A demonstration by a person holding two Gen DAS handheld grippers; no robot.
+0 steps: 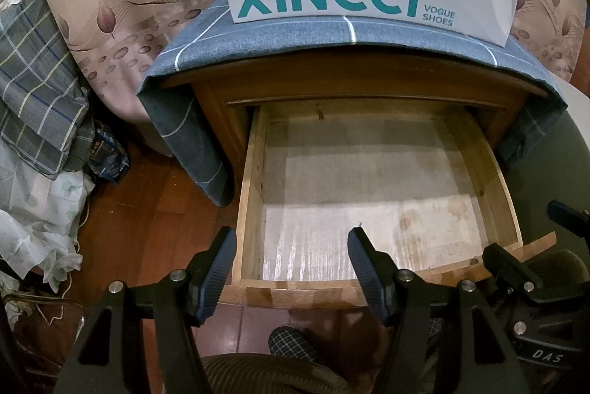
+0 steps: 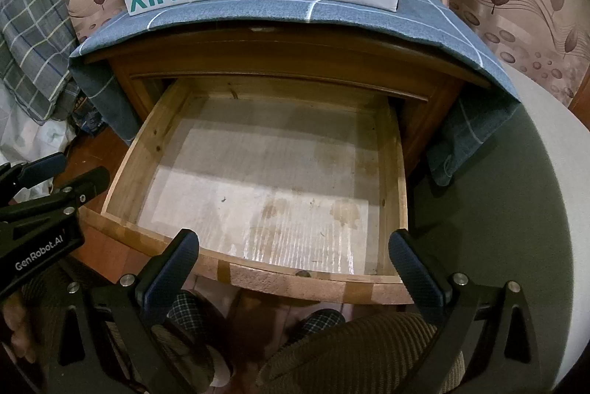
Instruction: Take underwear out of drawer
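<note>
While I held both hands tilted downward over the pulled-out drawer (image 1: pixel 254 194), the left gripper (image 1: pixel 291 268) and right gripper (image 2: pixel 295 268) stood apart, gripping nothing. I saw only the bare, stained liner (image 2: pixel 258 180) inside; underwear was nowhere visible.

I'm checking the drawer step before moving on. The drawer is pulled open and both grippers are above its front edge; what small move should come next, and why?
Probably hold off reaching in: the drawer shows only its stained liner, no underwear in either view. The left gripper and right gripper are open and hold nothing. Tilting one camera toward the shadowed back would confirm it.
</note>
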